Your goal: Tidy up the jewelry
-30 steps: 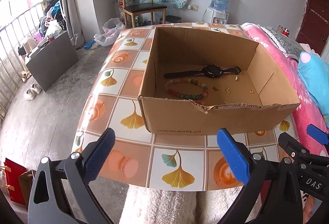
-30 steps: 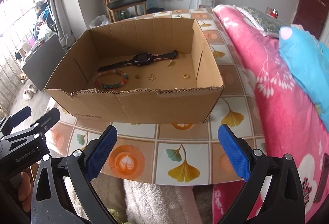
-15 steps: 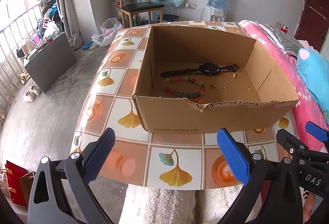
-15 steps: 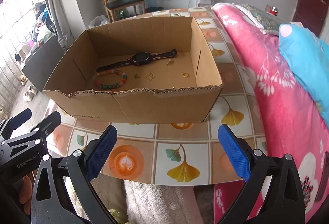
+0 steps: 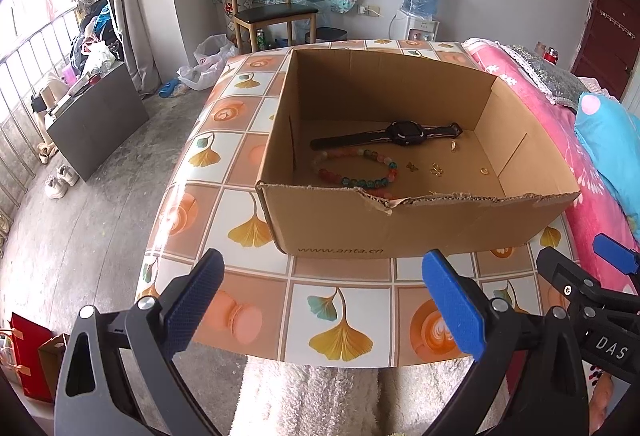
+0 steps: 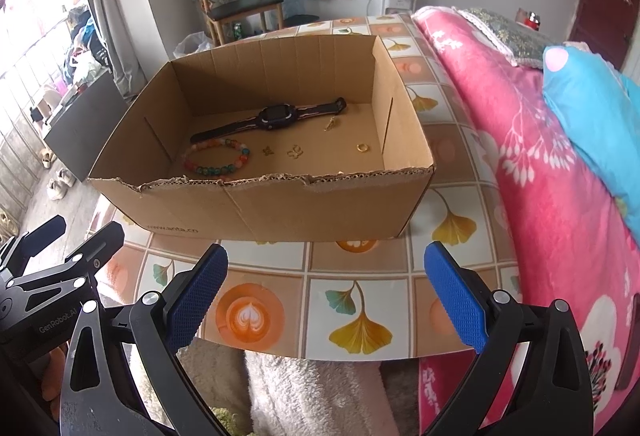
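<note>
Tools both spread, empty; left view alone shows torn box (image 5: 400,232) rim hiding bracelet (image 5: 354,167) edge.

Home bedroom: pink floral bed quilt (image 6: 520,155), wooden chair (image 5: 268,7), water dispenser (image 5: 420,7), shoes on floor (image 5: 60,179).

Near wall of the brown cardboard box (image 5: 400,232): "www.anta.cn". Black right gripper (image 5: 608,346) body: "DAS". Black left gripper (image 6: 56,316) body: "GenRobot.AI".
</note>
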The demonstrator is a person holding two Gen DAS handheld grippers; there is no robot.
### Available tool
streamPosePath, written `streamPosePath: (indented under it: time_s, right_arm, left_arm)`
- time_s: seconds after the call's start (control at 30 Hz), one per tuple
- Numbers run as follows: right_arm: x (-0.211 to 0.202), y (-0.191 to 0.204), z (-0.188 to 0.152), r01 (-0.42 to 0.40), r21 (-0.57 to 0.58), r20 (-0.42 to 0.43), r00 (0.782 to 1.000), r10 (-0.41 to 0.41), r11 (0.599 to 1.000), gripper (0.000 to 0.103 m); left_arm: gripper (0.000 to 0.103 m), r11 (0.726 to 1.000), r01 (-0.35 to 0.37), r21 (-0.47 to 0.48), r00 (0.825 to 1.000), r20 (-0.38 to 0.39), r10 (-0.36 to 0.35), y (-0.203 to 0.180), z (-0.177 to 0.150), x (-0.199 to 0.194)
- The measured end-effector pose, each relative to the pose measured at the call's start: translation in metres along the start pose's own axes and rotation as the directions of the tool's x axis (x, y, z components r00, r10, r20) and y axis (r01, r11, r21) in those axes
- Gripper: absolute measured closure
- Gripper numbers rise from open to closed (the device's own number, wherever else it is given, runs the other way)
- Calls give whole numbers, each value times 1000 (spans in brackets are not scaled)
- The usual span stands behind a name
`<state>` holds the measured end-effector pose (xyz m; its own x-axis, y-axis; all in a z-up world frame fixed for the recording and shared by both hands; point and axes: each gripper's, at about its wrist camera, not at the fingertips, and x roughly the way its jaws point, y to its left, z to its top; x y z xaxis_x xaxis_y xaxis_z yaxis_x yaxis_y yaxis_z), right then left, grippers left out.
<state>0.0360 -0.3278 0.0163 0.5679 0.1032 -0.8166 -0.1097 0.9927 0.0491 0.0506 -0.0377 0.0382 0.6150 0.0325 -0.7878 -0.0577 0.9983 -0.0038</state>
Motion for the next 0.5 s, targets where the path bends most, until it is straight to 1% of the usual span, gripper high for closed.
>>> streamPosePath:
  time_s: [0.5]
  right_arm:
    - [-4, 5, -2, 0, 8, 4, 1000, 0, 1000, 8]
  left_arm:
    - [6, 1000, 1, 1, 1000, 0, -1, -1, 0, 0]
